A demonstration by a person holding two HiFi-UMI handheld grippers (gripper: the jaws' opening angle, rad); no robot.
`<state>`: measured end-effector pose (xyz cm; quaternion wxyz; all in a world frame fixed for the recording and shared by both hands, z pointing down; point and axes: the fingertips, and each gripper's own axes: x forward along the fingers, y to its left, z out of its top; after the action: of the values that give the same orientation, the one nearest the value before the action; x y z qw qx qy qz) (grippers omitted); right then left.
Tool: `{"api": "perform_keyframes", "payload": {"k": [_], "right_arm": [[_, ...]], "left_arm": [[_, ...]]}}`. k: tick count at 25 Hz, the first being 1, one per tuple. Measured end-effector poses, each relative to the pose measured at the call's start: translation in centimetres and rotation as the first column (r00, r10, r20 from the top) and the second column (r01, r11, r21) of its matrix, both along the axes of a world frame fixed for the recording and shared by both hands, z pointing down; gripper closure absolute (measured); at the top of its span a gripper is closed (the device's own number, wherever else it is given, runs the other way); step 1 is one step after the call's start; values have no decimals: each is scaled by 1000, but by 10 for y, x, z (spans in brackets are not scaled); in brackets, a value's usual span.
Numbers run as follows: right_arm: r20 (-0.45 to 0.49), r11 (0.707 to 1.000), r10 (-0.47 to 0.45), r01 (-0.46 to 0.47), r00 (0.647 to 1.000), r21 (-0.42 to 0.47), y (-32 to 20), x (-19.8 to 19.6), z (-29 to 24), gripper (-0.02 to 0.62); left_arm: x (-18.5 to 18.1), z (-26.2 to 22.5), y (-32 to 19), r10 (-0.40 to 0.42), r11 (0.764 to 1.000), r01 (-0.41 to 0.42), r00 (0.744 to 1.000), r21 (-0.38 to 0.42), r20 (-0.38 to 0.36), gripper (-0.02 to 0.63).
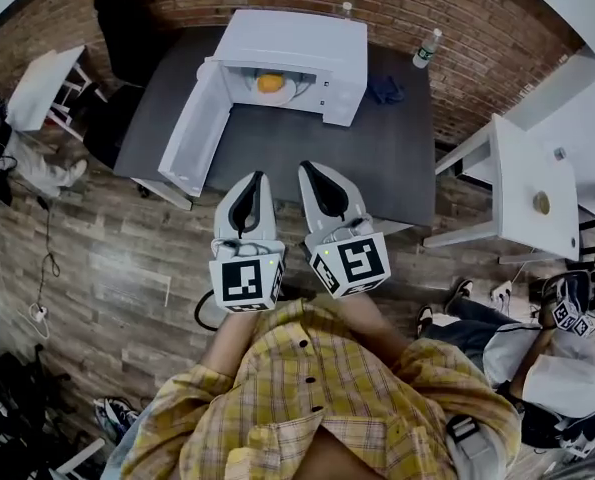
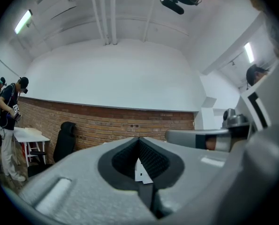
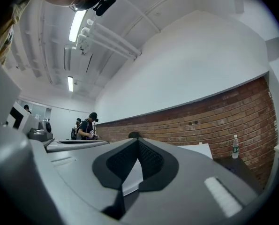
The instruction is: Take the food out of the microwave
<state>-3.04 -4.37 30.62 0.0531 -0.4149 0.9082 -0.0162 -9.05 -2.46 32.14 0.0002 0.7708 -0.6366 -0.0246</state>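
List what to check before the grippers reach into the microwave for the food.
1. Door open: ok, the microwave door stands swung wide to the left.
2. Food in sight: ok, orange food on a white plate inside the microwave.
3. Jaws ready to grasp: not ok, left gripper and right gripper are both shut and empty.
4. Approach path: ok, bare table before the opening.
5. Plate rim graspable: cannot tell, too small.

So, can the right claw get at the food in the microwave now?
Probably yes: the microwave door stands wide open and nothing lies between the right claw and the food. Its jaws are shut, though.
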Motion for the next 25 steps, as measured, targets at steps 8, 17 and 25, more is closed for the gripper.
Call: {"api": "perform_keyframes", "payload": {"k": [8,17,25], "right_arm": [[-12,998,65,-65,998,-5,-41,-39,0,594],[-35,994,103,-104,994,-33,-70,-54,14,594],[-37,993,102,-104,994,-55,-101,-46,23,594]], "left_arm": [[-37,4,-48,77,997,-77,997,-14,-4,609],[-49,21,-79,117,992,-118,993,-42,-17,609],[-46,31,-110,110,992,-111,994,-65,-18,609]]}}
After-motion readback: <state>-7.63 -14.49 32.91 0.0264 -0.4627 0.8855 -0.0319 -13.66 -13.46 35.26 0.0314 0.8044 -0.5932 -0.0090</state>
